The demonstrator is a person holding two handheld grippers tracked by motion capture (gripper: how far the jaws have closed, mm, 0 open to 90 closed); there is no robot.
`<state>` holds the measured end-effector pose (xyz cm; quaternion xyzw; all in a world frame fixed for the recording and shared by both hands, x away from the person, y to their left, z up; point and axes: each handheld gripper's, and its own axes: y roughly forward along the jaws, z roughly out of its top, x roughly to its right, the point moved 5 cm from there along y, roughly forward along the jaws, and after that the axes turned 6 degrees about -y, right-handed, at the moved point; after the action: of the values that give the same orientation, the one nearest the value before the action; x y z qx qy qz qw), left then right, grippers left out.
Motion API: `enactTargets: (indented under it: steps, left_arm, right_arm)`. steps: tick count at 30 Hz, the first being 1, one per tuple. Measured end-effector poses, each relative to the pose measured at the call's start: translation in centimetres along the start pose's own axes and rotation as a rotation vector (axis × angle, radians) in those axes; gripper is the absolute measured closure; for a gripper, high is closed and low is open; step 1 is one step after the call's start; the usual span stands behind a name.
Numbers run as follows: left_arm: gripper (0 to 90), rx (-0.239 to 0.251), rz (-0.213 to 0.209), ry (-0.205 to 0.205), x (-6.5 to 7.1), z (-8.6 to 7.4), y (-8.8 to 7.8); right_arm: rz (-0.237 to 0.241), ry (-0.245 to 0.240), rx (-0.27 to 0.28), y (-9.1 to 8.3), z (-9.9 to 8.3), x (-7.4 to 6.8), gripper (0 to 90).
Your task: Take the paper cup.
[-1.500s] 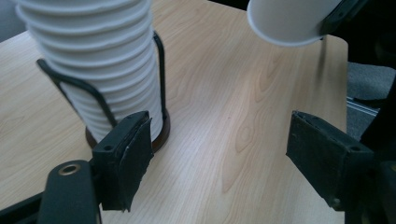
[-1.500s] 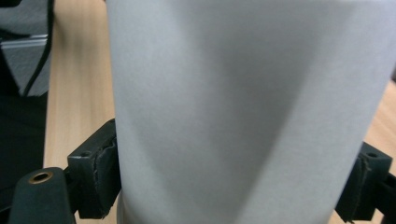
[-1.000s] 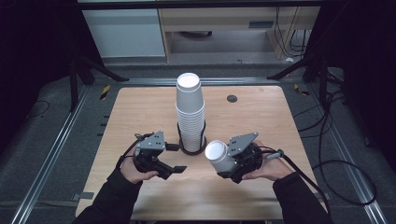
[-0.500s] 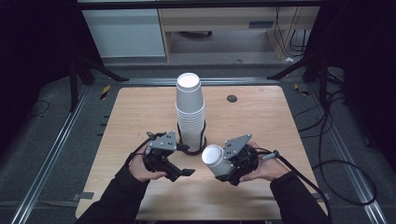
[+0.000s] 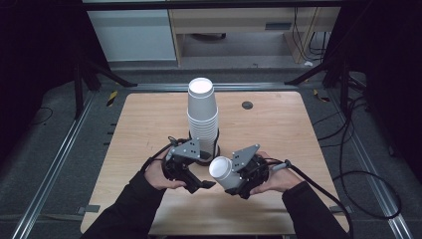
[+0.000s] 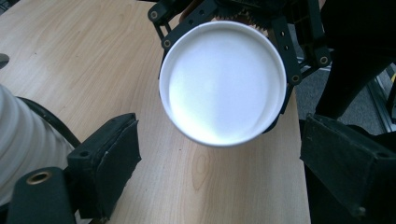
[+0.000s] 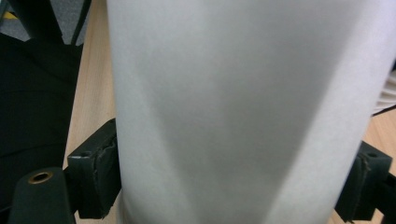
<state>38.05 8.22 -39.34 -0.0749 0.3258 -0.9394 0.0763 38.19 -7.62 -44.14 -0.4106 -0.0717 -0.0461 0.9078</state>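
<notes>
Cups come first: a tall stack (image 5: 202, 117) of white paper cups stands upright at the table's (image 5: 278, 124) centre, its top cup showing a flat white end, so whether the cups sit mouth-up or upturned is hard to tell. Its foot sits inside a black ring (image 5: 205, 155) on the wood. A single cup (image 5: 224, 172) lies tilted in the right gripper (image 5: 245, 175), at 5 o'clock from the stack, its round end turned toward the left gripper (image 5: 201, 183). In the left gripper view that end (image 6: 223, 83) is a smooth, matte white disc with a thin raised rim; nothing shows on it.

The right gripper's jaws press on either side of the cup's wall (image 7: 243, 112), which is plain, slightly grainy white paper, tapering. The left gripper's jaws are spread wide, with nothing between them but bare table; its black pads (image 6: 109, 156) look soft and blocky. It sits at 7 o'clock from the stack, just beside the ring.

The table is pale wood-grain laminate with rounded corners. A small dark round thing (image 5: 247, 105) lies at 2 o'clock from the stack, too small to identify.

Both hands (image 5: 158, 174) are partly covered by the grippers, and dark sleeves (image 5: 127, 211) are cut off at the bottom edge. The cup's far end is hidden behind the right gripper's body.
</notes>
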Motion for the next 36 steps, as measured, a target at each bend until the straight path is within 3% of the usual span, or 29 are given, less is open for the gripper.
enactTargets:
  steps: [19,36]
  left_arm:
    - [9.0,-0.08,-0.045,0.032,0.3,1.0,3.0]
    - [14.8,-0.109,-0.065,0.015,0.4,0.6,4.2]
  right_arm:
    - [0.032,-0.02,-0.021,0.8,-0.1,-0.6,14.0]
    - [0.039,-0.012,-0.006,0.8,0.0,-0.6,14.1]
